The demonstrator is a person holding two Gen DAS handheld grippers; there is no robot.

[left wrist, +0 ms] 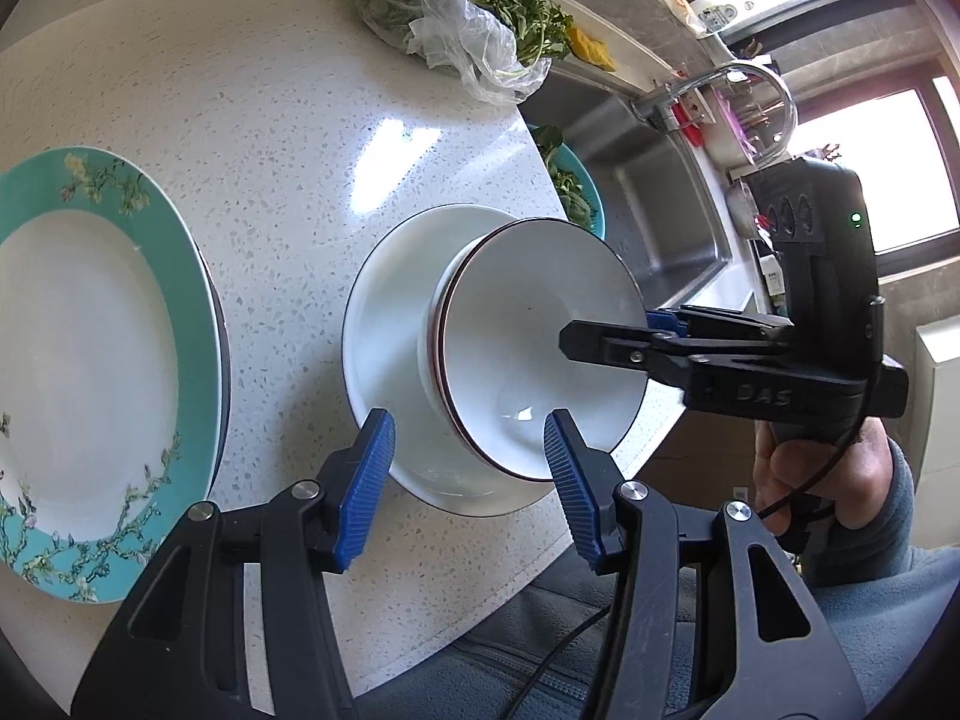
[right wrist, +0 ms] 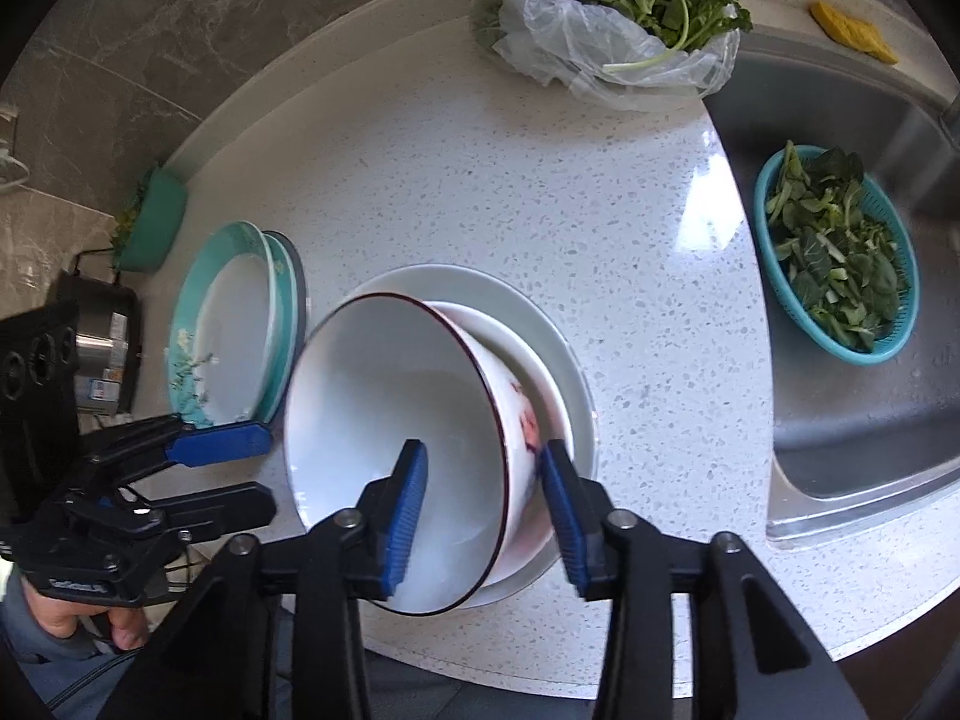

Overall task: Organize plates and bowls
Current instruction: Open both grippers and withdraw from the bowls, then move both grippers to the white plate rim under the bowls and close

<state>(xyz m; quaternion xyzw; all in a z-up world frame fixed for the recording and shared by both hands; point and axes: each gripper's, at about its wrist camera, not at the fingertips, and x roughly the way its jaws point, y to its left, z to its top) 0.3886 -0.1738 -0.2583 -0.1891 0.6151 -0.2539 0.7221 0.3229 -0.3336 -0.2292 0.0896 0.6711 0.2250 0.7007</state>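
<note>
A white bowl with a dark red rim is tilted over another bowl that sits on a white plate. My right gripper straddles the tilted bowl's wall, one finger inside and one outside; whether the pads press it is not clear. It shows in the left wrist view at the bowl's right rim. My left gripper is open and empty, just in front of the white plate. Teal-rimmed floral plates are stacked at the left, also in the right wrist view.
A plastic bag of greens lies at the back of the white speckled counter. A sink at the right holds a teal basket of leaves. A steel pot stands far left.
</note>
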